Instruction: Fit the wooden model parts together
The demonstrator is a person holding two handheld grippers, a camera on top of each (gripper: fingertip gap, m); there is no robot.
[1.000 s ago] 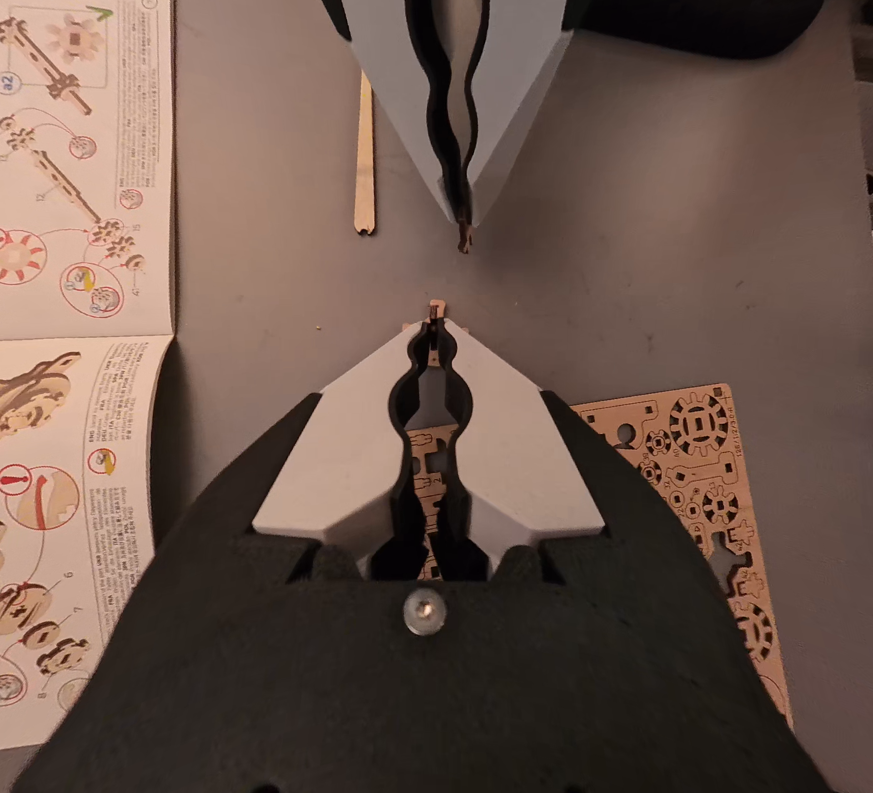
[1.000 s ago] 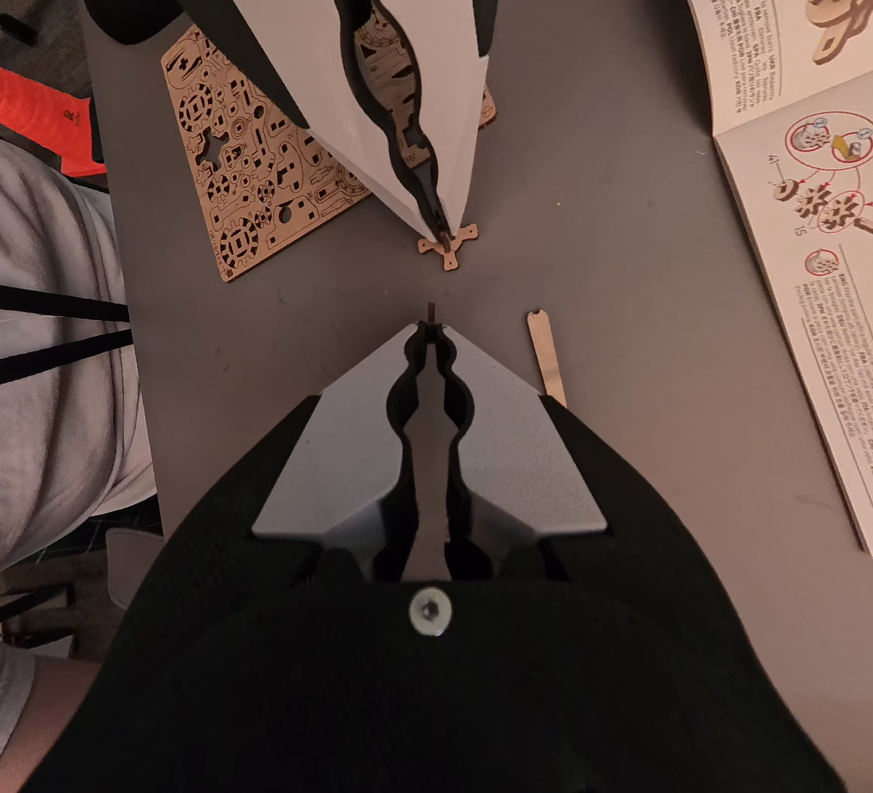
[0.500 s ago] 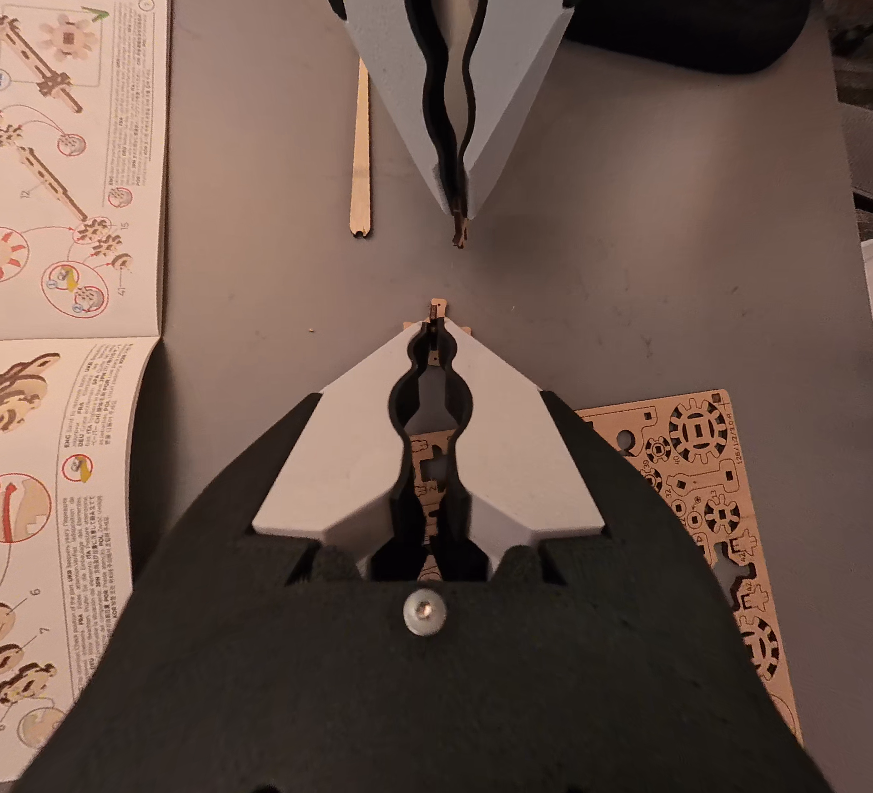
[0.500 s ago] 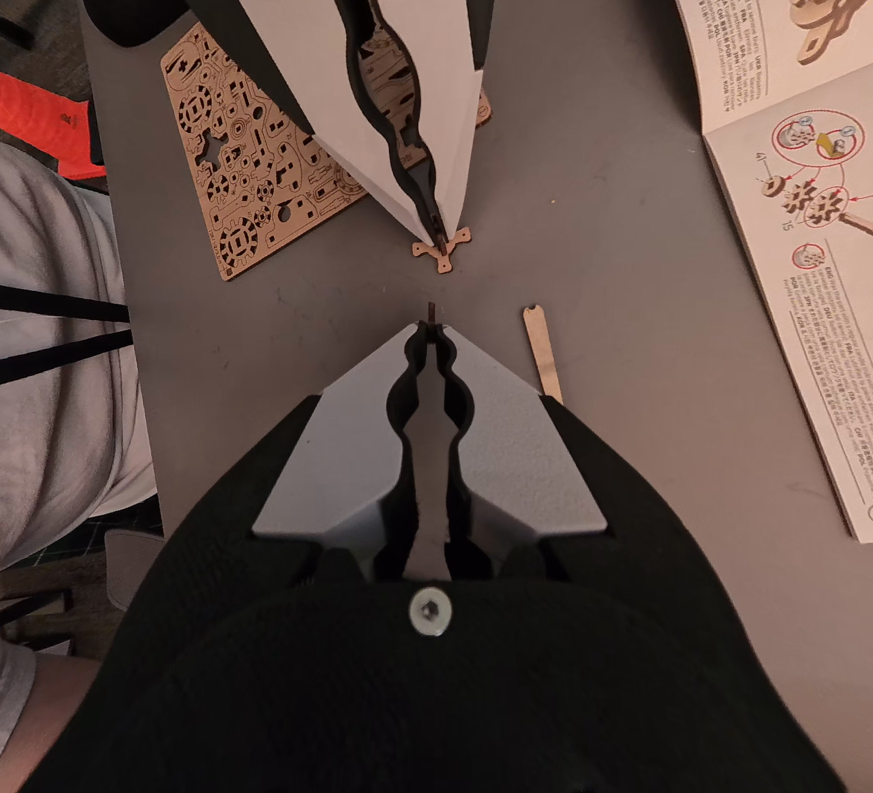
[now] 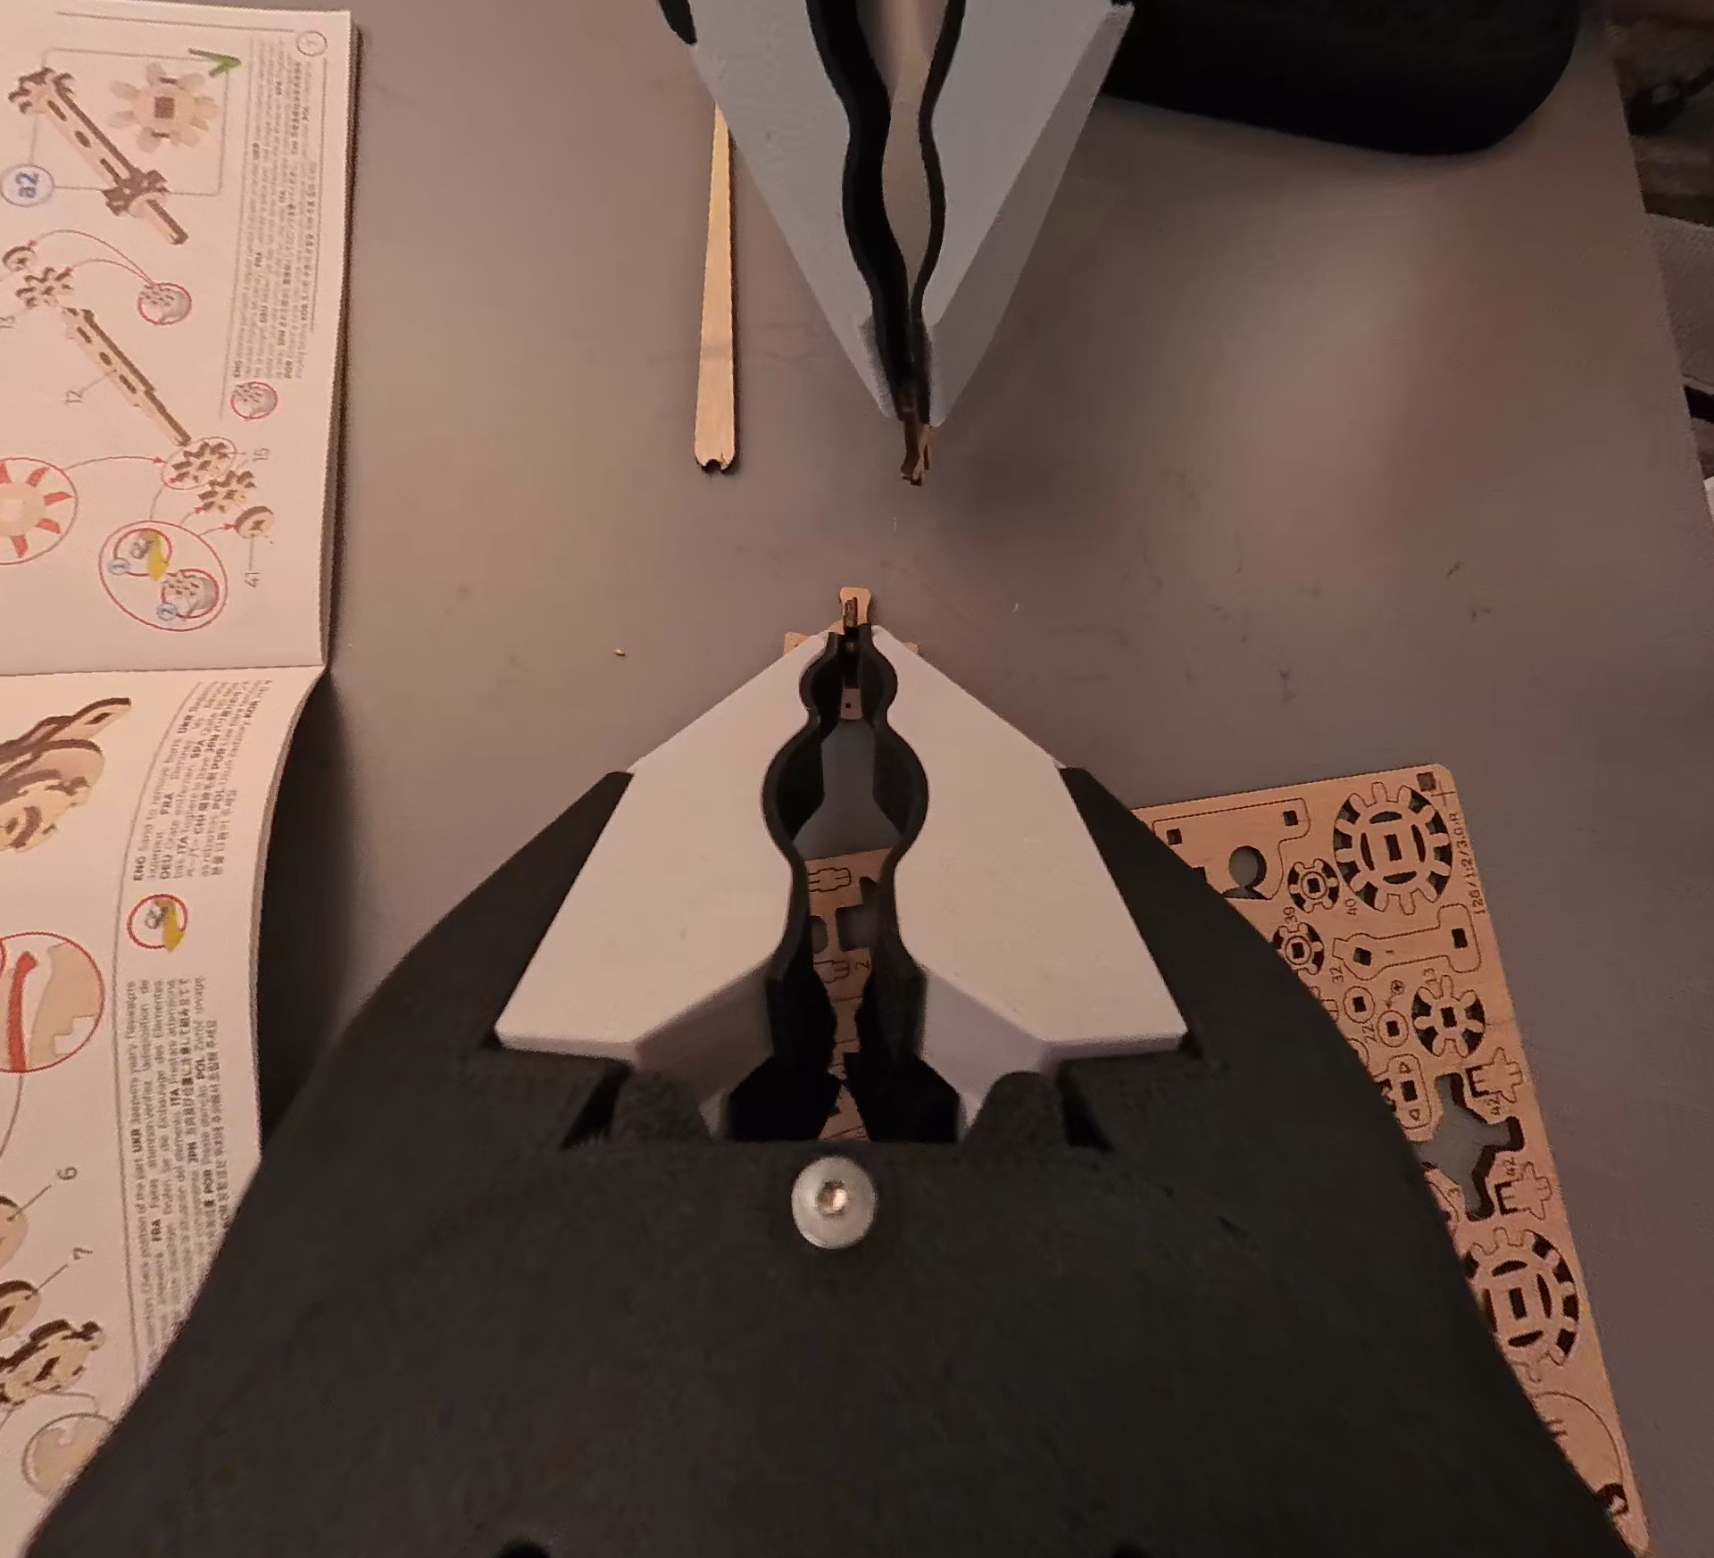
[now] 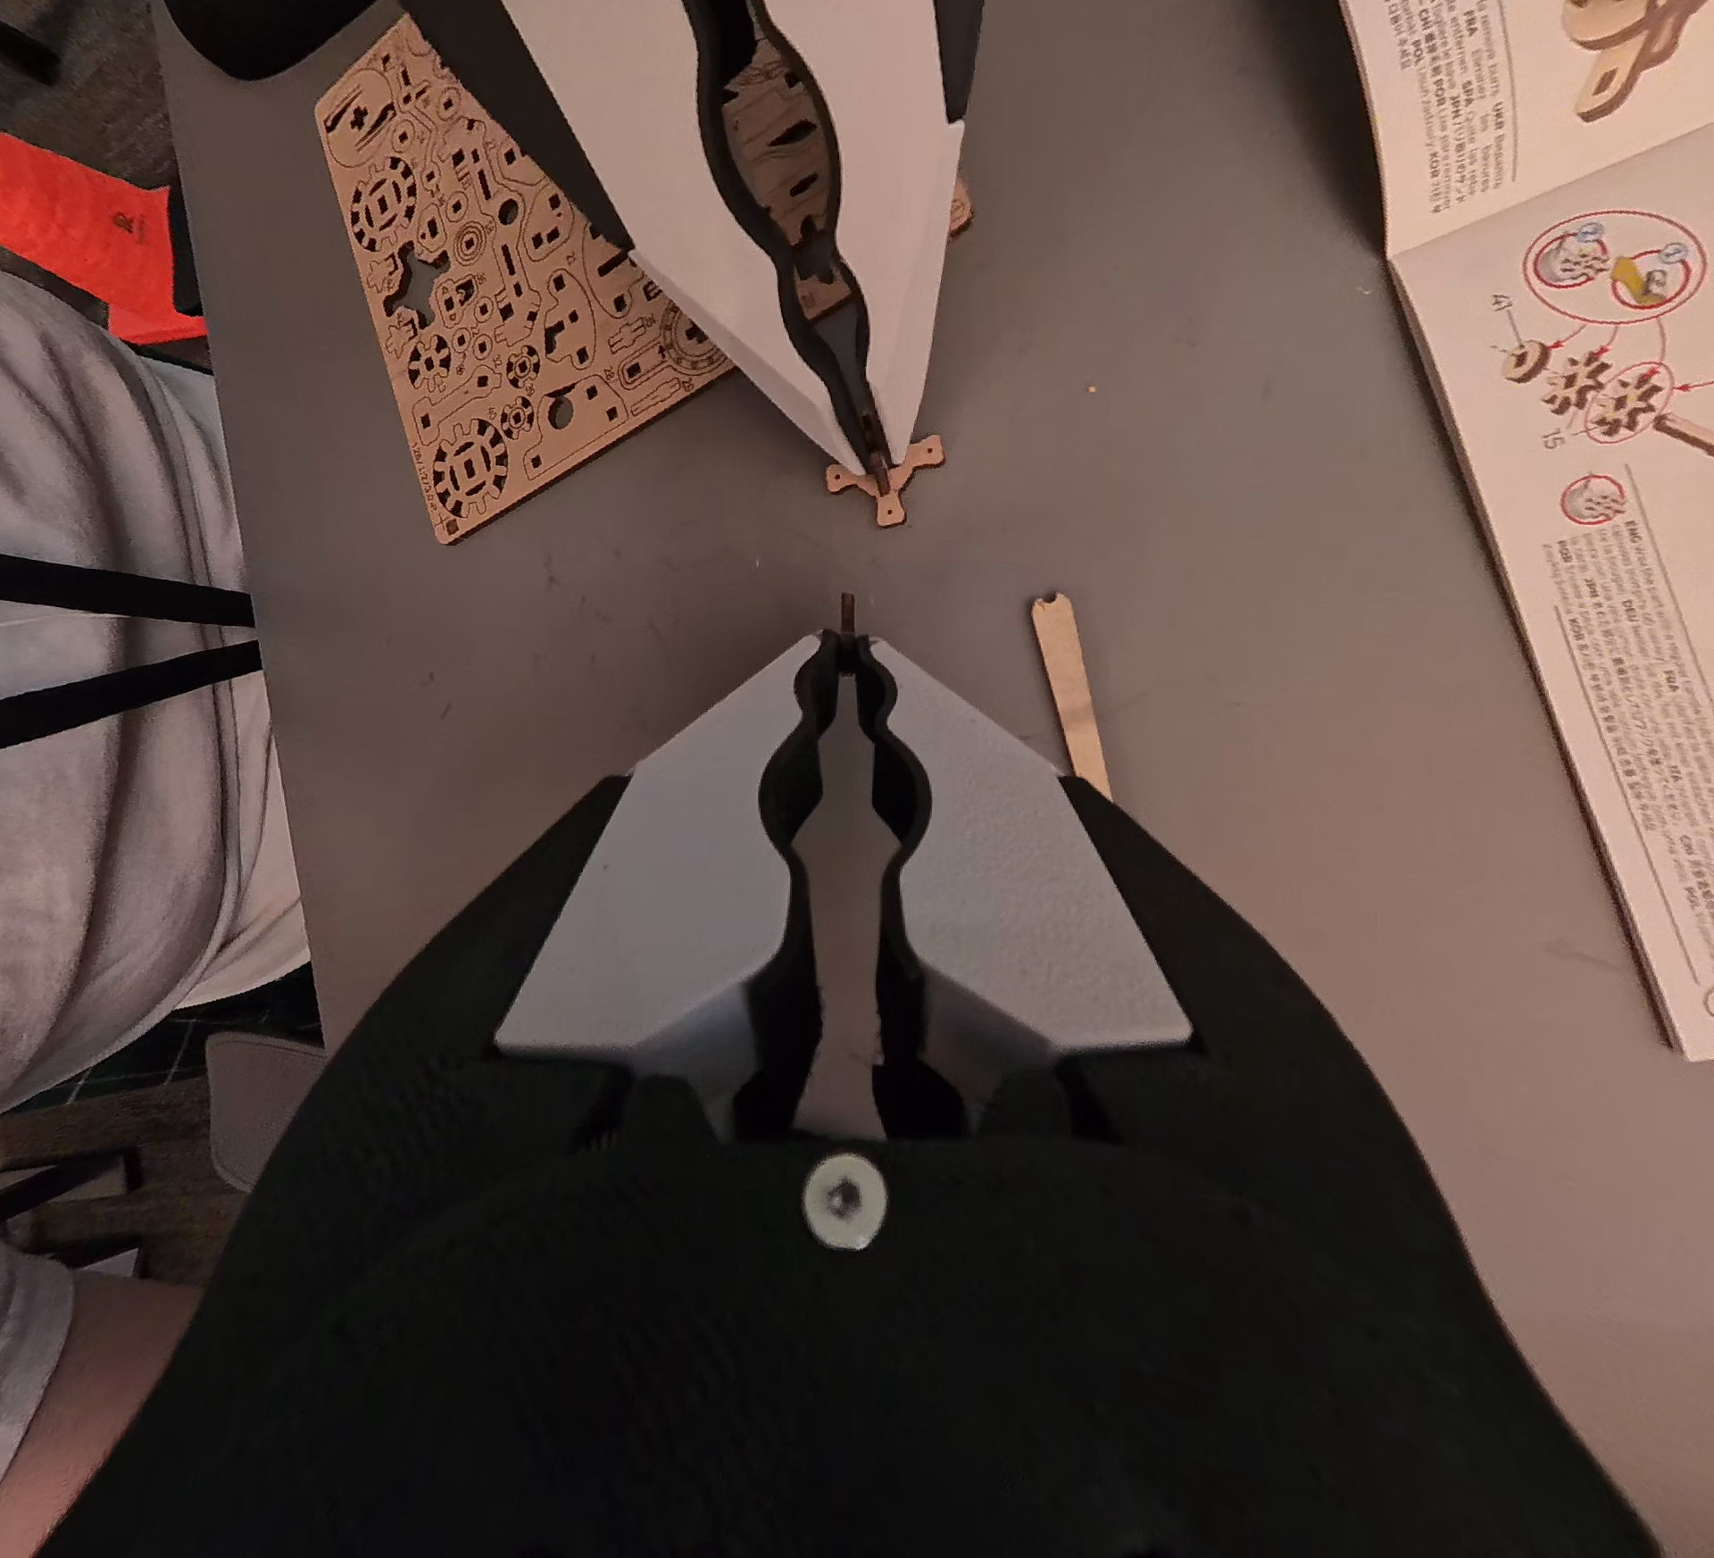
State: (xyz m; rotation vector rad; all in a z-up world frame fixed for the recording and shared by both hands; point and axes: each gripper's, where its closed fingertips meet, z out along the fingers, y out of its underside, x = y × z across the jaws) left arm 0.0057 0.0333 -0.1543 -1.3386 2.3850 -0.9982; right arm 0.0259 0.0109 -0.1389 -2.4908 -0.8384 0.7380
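Note:
My left gripper [image 5: 853,643] is shut on a small cross-shaped wooden part [image 5: 853,600], low over the grey table. The right wrist view shows this gripper [image 6: 876,458] and the cross part [image 6: 888,484] lying flat at its tips. My right gripper [image 6: 846,643] is shut on a small dark wooden piece [image 6: 846,609] that sticks out past its tips. In the left wrist view the right gripper [image 5: 914,421] points back at me with that piece [image 5: 914,467]. The two held parts face each other with a short gap between them.
A flat wooden stick [image 5: 716,308] lies on the table beside the right gripper [image 6: 1071,692]. A laser-cut parts sheet [image 5: 1391,1003] lies under the left gripper [image 6: 482,326]. An open instruction booklet [image 5: 158,400] lies to the side [image 6: 1577,447]. A person in pale clothing [image 6: 93,725] is at the table edge. My hands' fingertips stand some 4 cm from each other.
Almost nothing differs. Both grippers stay shut on their parts and only wobble slightly. The gap between the two parts is about the same.

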